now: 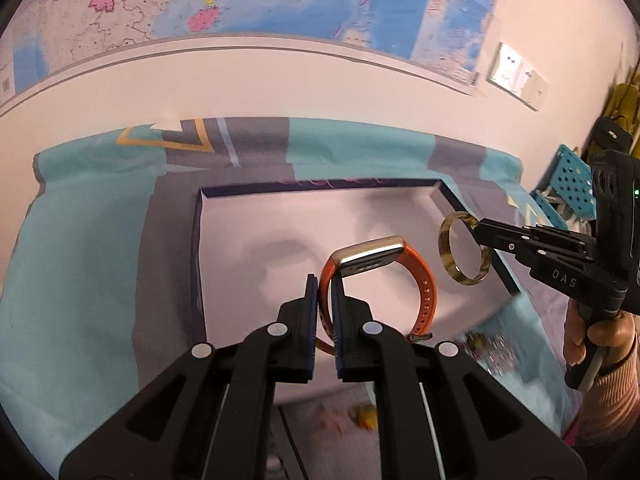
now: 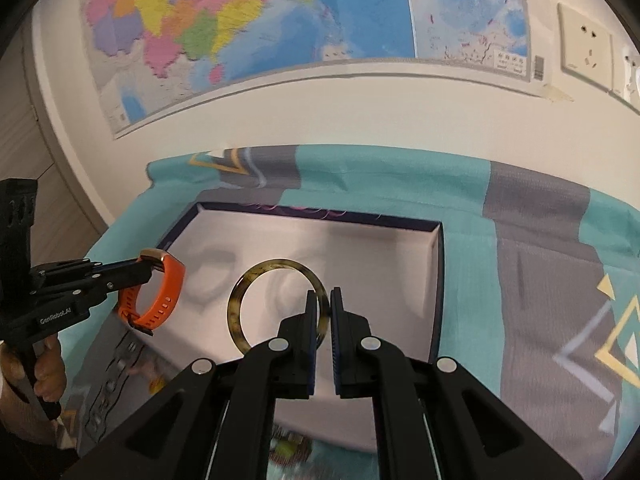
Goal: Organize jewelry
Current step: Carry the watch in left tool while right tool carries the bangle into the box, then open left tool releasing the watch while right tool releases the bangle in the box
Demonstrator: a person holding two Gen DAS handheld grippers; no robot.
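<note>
My left gripper [image 1: 325,294] is shut on the strap of an orange wristband [image 1: 424,280] with a gold face, held in the air over the near part of a shallow white-lined box [image 1: 280,220]. From the right wrist view the left gripper [image 2: 150,266] and the wristband [image 2: 170,292] hang over the box's [image 2: 380,248] left edge. My right gripper [image 2: 324,304] is shut on the rim of a tortoiseshell bangle [image 2: 240,300], lifted above the box floor. In the left wrist view the right gripper [image 1: 478,229] holds the bangle [image 1: 464,254] over the box's right side.
The box sits on a teal and grey patterned cloth [image 1: 88,248]. Small blurred jewelry pieces [image 1: 488,348] lie on the cloth near the box's front. A blue perforated crate [image 1: 568,184] stands to the right. A wall with a map [image 2: 260,20] is behind.
</note>
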